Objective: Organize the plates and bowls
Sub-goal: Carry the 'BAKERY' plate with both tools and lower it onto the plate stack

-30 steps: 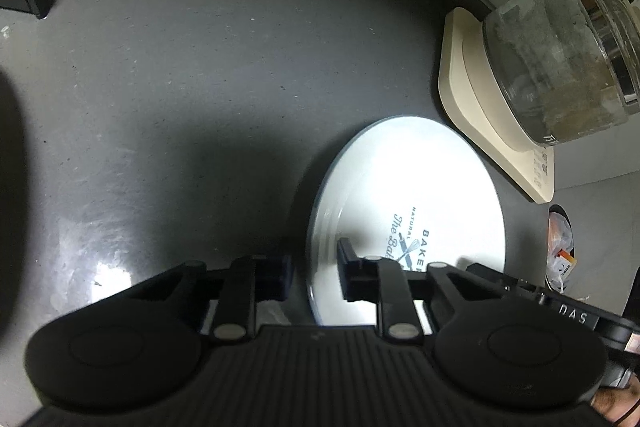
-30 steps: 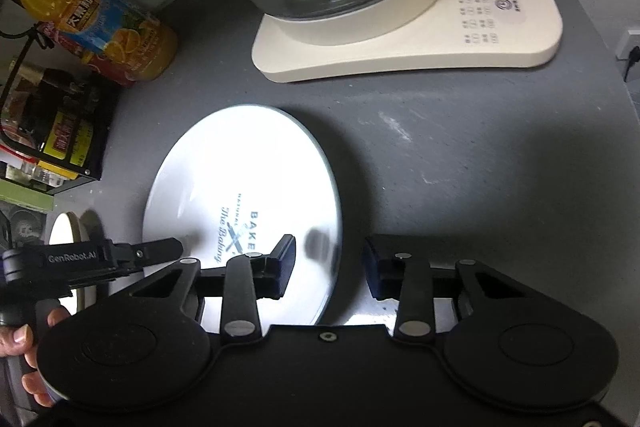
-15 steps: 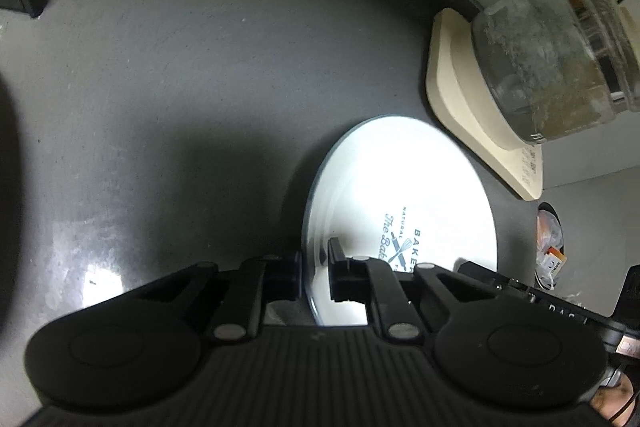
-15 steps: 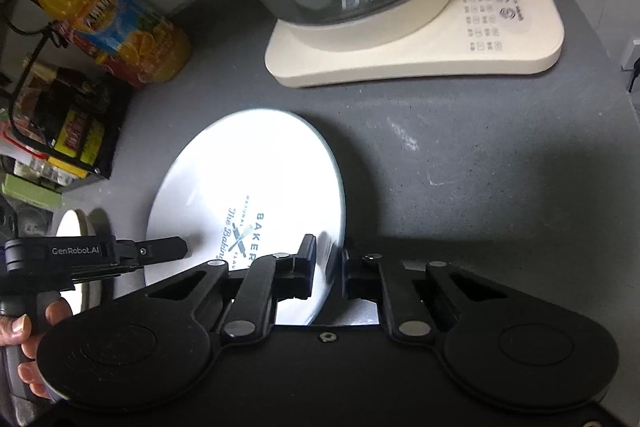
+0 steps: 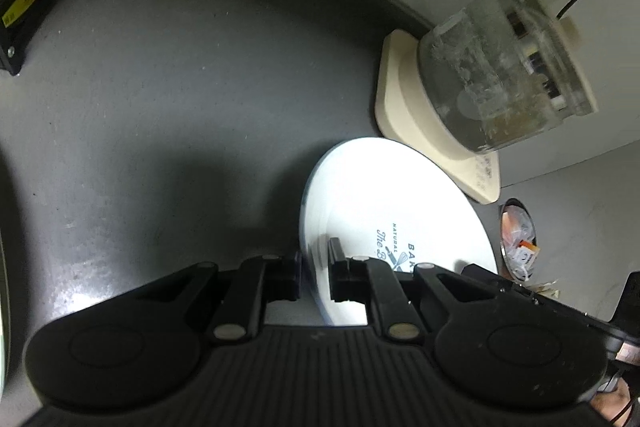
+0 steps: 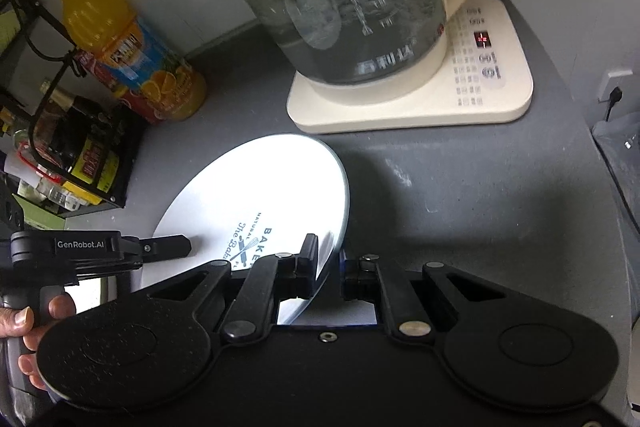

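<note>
A white plate [image 5: 392,207] with blue bakery print is held off the grey counter [image 5: 160,87] by both grippers. My left gripper [image 5: 314,271] is shut on the plate's left rim. My right gripper [image 6: 328,267] is shut on the plate's [image 6: 260,195] right rim. The left gripper also shows in the right wrist view [image 6: 168,247], at the plate's far edge, with a hand on its handle.
A glass kettle [image 6: 344,11] on a cream base [image 6: 492,95] stands just behind the plate. An orange juice bottle [image 6: 132,55] and a black wire rack [image 6: 68,155] of bottles stand at the left. A wall socket [image 6: 612,87] is at the right.
Both grippers closed from open onto opposite rims of the plate, then lifted it off the counter; the views rose and pulled back.
</note>
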Available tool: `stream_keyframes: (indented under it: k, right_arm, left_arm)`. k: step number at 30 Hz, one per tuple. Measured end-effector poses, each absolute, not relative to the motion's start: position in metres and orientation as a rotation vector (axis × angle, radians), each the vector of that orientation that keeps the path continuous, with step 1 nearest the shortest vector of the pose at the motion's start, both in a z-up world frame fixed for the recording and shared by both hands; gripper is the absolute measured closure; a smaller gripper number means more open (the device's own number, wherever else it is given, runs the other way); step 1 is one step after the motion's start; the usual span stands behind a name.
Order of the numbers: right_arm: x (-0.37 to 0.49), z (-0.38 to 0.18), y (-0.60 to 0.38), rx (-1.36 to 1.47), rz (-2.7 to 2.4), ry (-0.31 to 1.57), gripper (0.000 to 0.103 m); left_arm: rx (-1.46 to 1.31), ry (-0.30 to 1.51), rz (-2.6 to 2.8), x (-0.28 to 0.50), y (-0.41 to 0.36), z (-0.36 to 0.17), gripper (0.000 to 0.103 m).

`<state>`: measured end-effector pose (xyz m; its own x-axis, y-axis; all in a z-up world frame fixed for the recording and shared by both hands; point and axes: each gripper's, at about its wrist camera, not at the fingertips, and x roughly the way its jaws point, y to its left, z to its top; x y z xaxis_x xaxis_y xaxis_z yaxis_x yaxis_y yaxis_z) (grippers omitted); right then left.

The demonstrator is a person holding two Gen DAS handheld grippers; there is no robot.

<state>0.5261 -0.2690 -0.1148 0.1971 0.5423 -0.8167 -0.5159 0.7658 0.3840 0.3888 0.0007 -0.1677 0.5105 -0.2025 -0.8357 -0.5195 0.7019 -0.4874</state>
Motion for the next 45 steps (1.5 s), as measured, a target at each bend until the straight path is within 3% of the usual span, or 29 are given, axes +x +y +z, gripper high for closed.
stream_keyframes:
  k: [15,45]
  right_arm:
    - [0.489,-0.062,-0.244,-0.011,0.758,1.040,0.092]
    - [0.363,-0.073,-0.115,-0.090,0.859,1.071,0.092]
  left_arm:
    - [-0.802,0.972,0.183,0.350,0.025,-0.130,0.093]
    - [-0.838,0.932,0.287,0.200,0.149,-0.121,0.093]
